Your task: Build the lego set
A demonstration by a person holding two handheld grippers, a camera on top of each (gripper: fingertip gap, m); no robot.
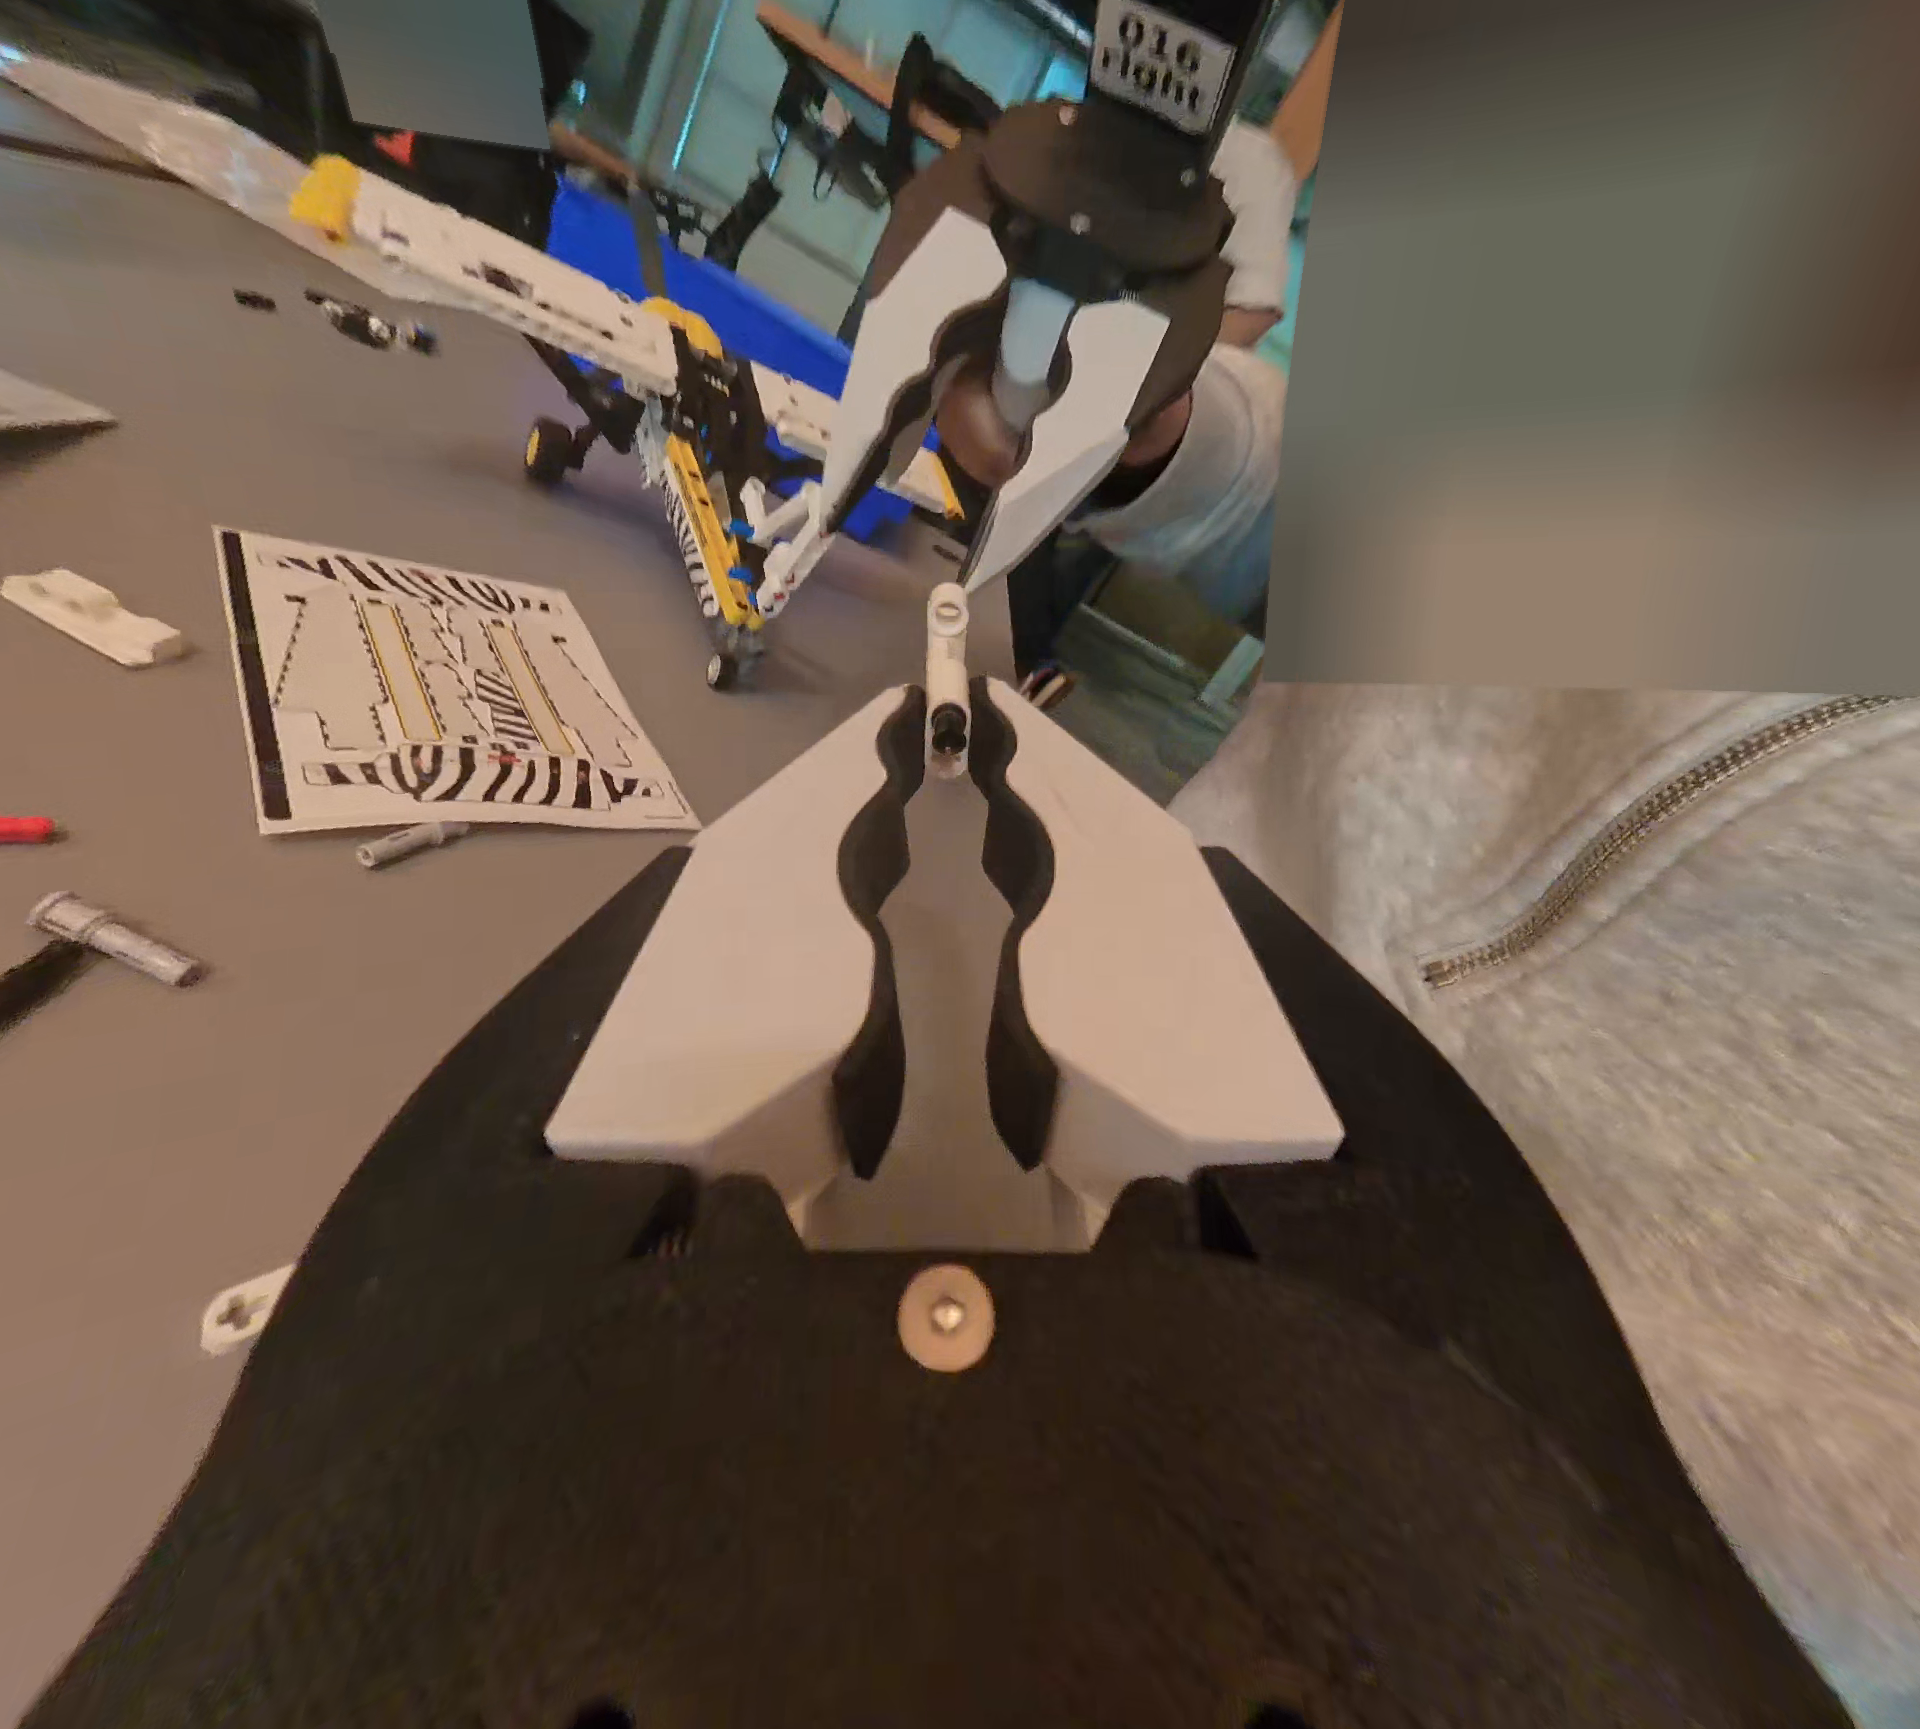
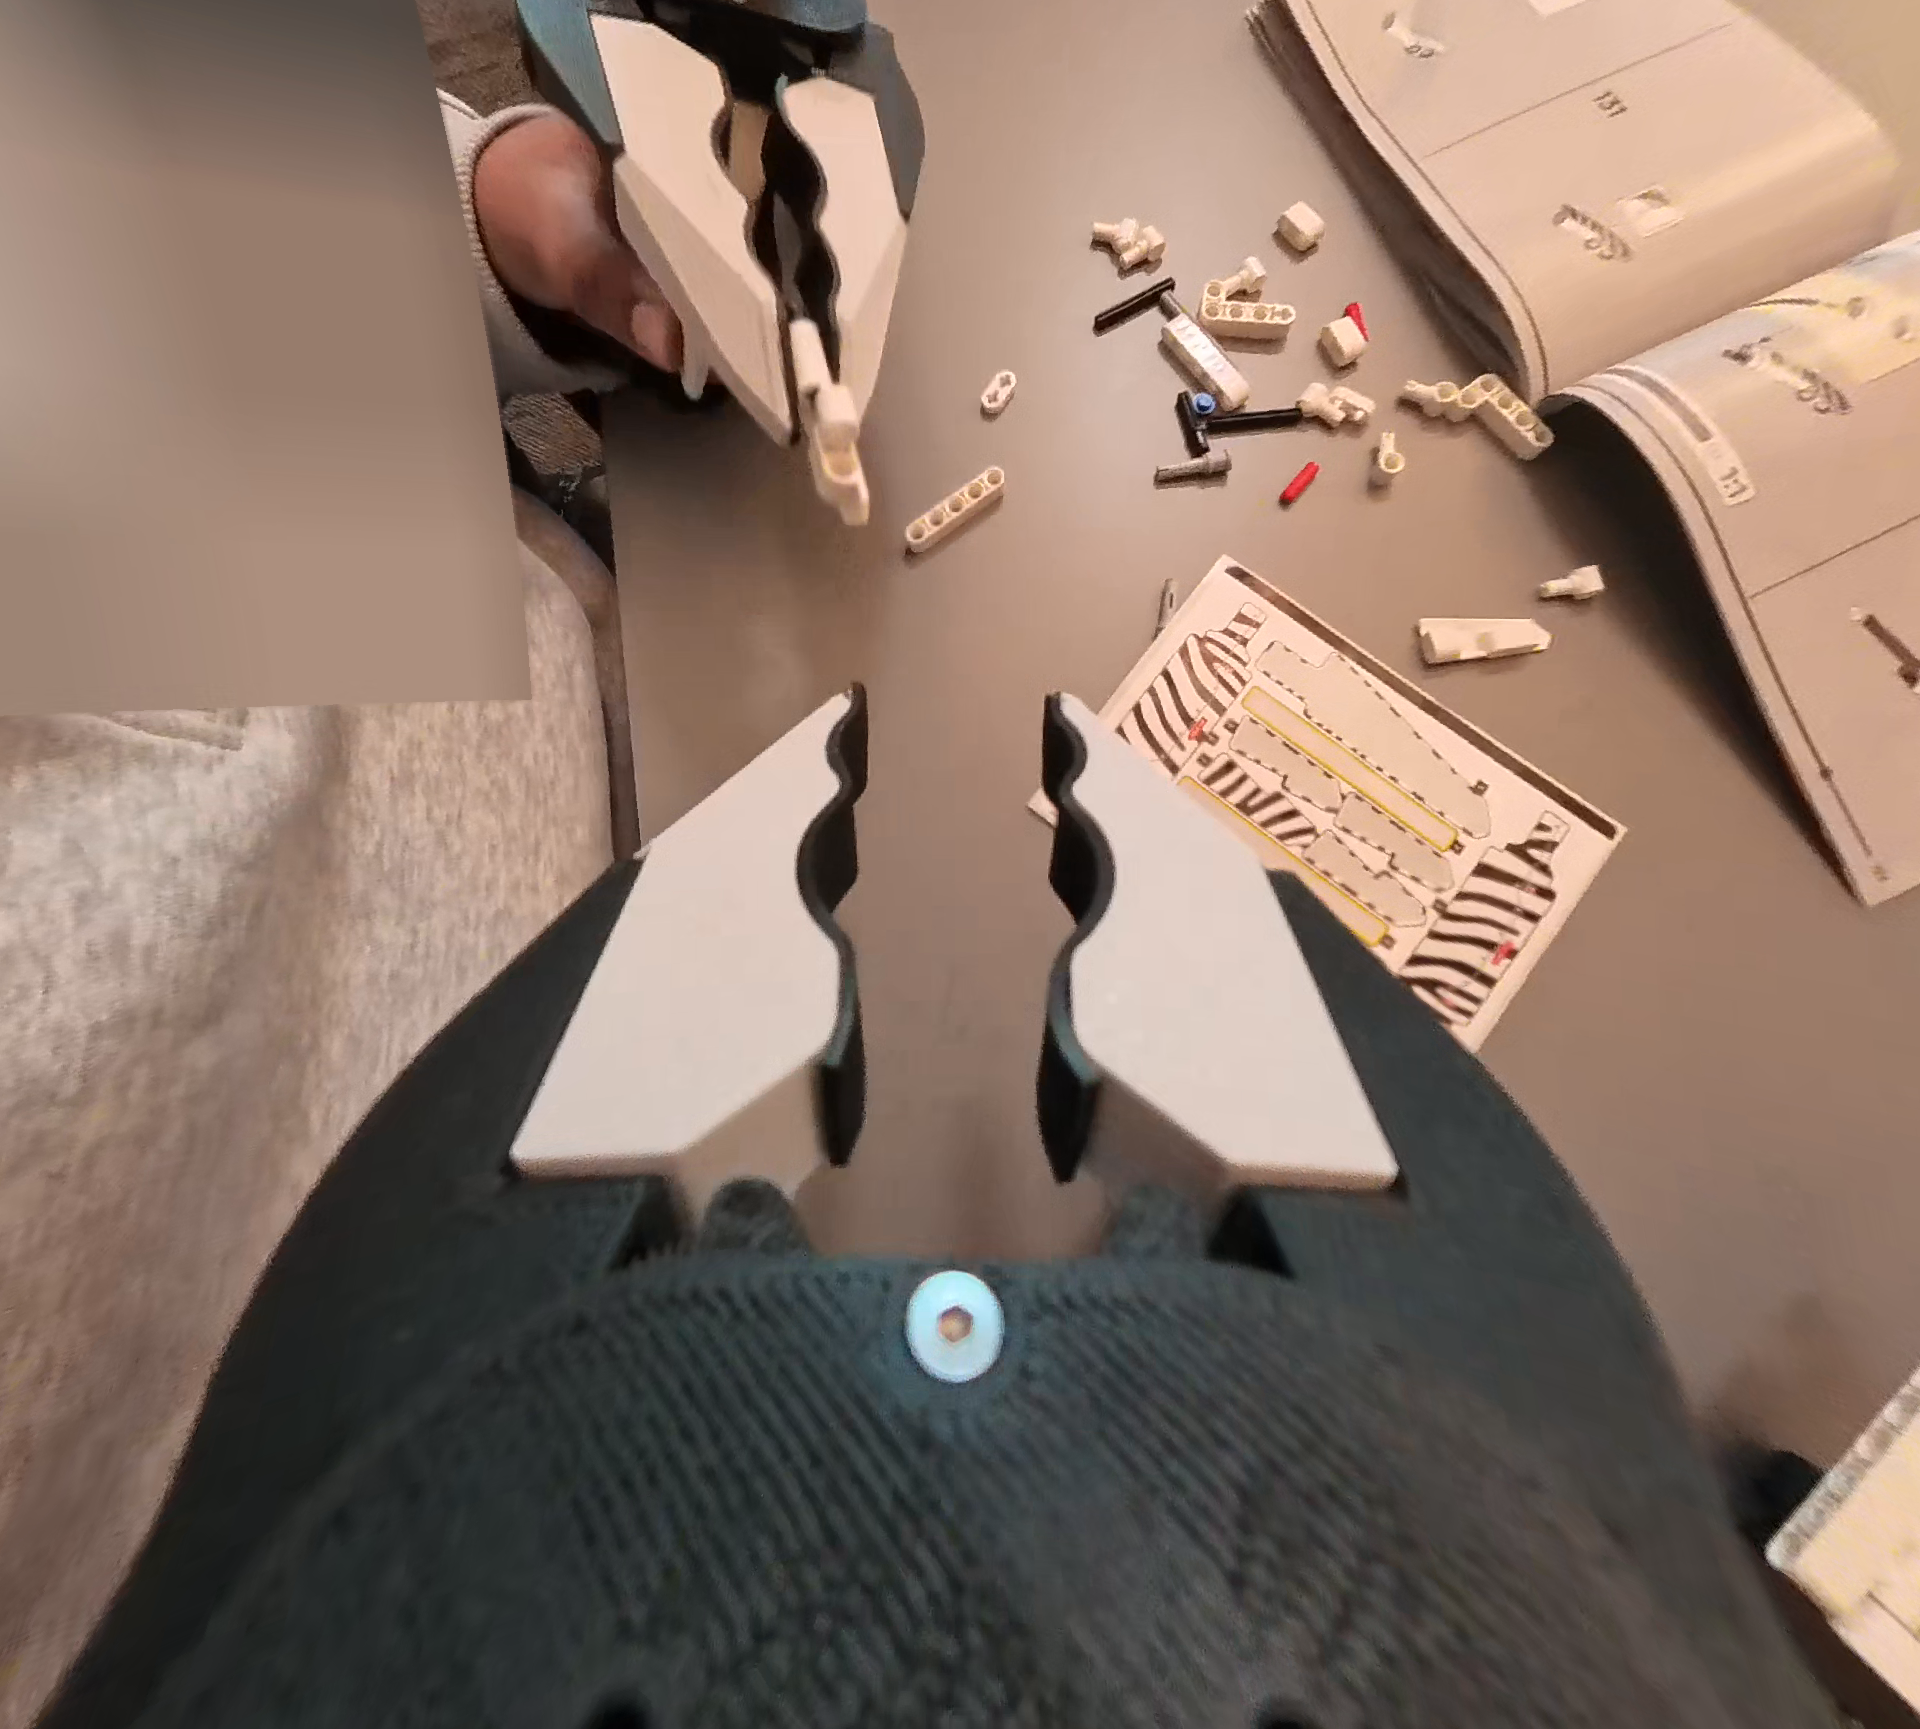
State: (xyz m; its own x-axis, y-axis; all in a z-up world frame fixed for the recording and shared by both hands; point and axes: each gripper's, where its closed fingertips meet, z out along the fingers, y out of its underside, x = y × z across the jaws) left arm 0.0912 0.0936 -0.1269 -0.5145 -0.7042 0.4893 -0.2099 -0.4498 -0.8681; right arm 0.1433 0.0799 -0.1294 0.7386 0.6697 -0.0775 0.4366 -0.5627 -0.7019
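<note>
Pinching a white lego piece (image 1: 945, 682) at left gripper (image 1: 948, 713) tips, right gripper (image 2: 951, 723) spread empty opposite

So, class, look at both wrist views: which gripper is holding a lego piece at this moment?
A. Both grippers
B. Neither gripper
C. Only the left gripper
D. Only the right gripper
C: the left gripper is shut on a small white lego piece that sticks out past its fingertips, while the right gripper is open with only bare table between its fingers.
</note>
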